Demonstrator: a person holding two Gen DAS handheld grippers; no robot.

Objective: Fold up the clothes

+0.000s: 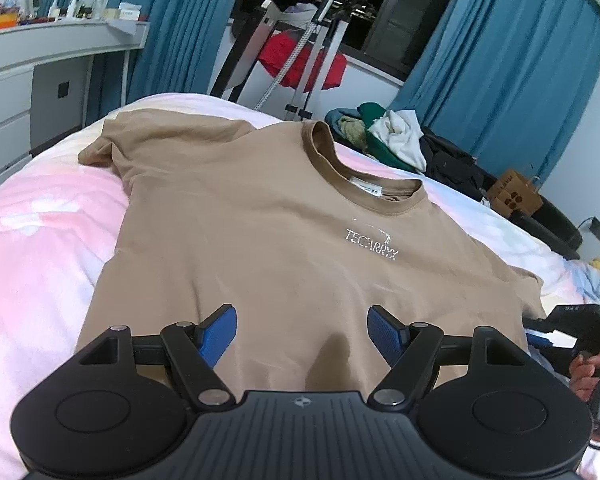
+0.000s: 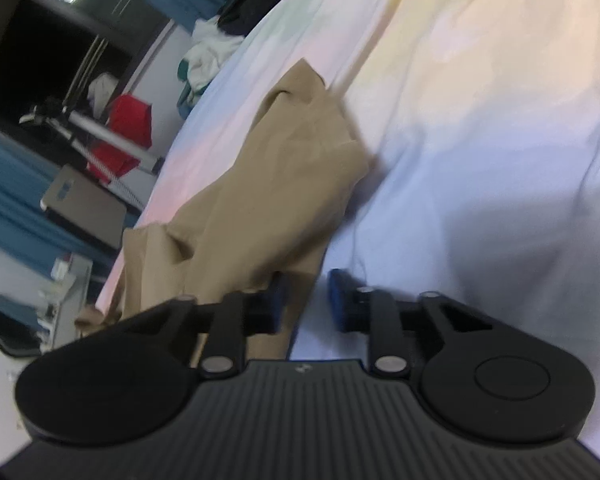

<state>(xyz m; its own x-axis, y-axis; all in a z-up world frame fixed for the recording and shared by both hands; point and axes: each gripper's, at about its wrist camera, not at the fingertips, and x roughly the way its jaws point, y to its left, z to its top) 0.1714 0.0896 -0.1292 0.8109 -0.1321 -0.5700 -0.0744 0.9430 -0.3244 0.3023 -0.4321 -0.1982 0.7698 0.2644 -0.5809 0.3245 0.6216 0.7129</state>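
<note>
The left wrist view shows the whole tan T-shirt (image 1: pixel 260 232) spread face up on the pastel bedsheet (image 1: pixel 40 232), collar toward the blue curtains (image 1: pixel 512 80), white lettering on its chest, a pile of clothes (image 1: pixel 396 140) beyond it. The right wrist view, blurred, shows only 1 rumpled sleeve and side edge of that shirt (image 2: pixel 268 196) against the sheet (image 2: pixel 480 140).

The left gripper (image 1: pixel 301 330) hangs angled downward over the shirt's lower part, its blue pads (image 1: pixel 219 334) spread wide with nothing between them. The right gripper (image 2: pixel 306 300) tilts down at the shirt's edge, rolled sideways, pads a narrow gap apart; cloth lies against the left pad (image 2: pixel 278 300), but a pinch cannot be told. In the left view a hand (image 1: pixel 590 372) holds it at the shirt's right side.
</note>
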